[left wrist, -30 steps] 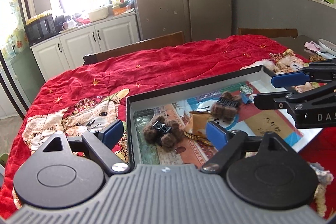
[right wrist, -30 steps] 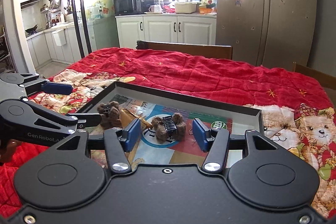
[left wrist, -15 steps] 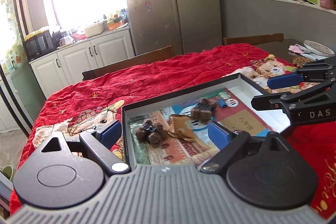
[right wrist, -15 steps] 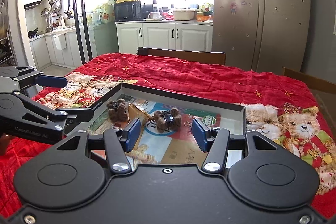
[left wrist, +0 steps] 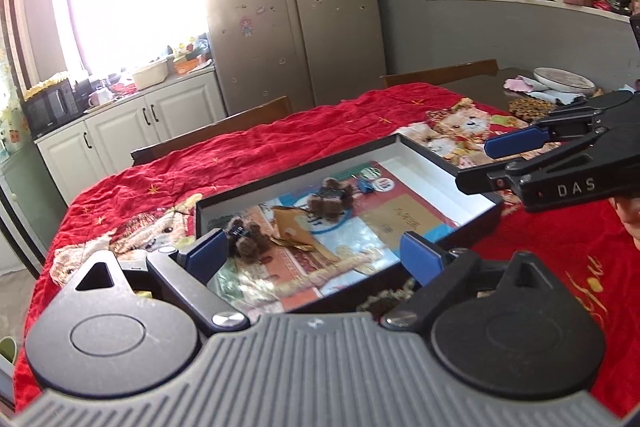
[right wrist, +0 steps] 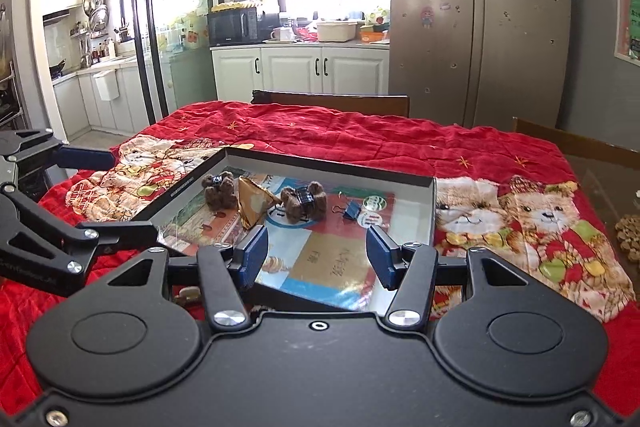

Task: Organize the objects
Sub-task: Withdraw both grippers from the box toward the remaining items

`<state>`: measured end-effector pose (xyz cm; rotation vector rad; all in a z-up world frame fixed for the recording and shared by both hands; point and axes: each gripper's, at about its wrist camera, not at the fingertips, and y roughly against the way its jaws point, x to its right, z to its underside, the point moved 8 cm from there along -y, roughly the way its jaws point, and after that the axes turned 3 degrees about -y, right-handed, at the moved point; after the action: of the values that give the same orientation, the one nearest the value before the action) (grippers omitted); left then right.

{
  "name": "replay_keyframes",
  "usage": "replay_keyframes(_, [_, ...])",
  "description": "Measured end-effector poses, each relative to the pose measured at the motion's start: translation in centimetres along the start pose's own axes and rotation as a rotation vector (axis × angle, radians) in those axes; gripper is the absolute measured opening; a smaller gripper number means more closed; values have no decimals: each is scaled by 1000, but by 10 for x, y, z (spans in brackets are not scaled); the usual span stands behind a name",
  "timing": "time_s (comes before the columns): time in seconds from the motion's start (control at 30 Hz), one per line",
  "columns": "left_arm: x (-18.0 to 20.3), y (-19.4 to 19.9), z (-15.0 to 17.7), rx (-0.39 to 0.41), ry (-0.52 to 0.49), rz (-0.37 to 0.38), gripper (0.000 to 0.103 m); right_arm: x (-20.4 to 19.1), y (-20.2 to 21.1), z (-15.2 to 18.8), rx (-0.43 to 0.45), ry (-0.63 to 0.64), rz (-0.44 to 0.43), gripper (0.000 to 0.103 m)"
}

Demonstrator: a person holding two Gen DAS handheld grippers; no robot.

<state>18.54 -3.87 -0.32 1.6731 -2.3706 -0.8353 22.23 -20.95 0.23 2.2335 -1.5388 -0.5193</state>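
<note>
A shallow black box (right wrist: 336, 171) with a colourful printed floor lies on the red quilt; it also shows in the left wrist view (left wrist: 424, 151). Inside lie two brown furry hair clips (right wrist: 303, 202) (right wrist: 219, 190), a gold paper triangle (right wrist: 254, 205), a small blue binder clip (right wrist: 352, 211) and two round badges (right wrist: 374, 203). In the left wrist view the clips (left wrist: 330, 197) (left wrist: 248, 237) and gold paper (left wrist: 294, 229) show too. My left gripper (left wrist: 316, 257) is open and empty at the box's near edge. My right gripper (right wrist: 316, 259) is open and empty over the box's near end.
The red quilt with bear prints (right wrist: 520, 223) covers the table. Wooden chairs (right wrist: 332, 99) stand behind it. A knitted item (left wrist: 384, 297) lies by the box's near edge. A bowl and cloths (left wrist: 560, 83) sit at the far right. Kitchen cabinets and a fridge (right wrist: 480, 15) stand behind.
Both grippers have pulled back and risen from the box, so its contents look smaller and farther. Both stay open and empty. The objects in the box have not moved.
</note>
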Motion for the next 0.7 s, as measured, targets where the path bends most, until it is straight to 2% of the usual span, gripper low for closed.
replay_keyframes(0.3, [19, 17, 15, 11, -35, 29, 97, -5, 28, 20, 10, 30, 8, 53])
replay_keyframes(0.7, [32, 25, 36, -2, -20, 68, 98, -18, 44, 51, -4, 34, -8, 53])
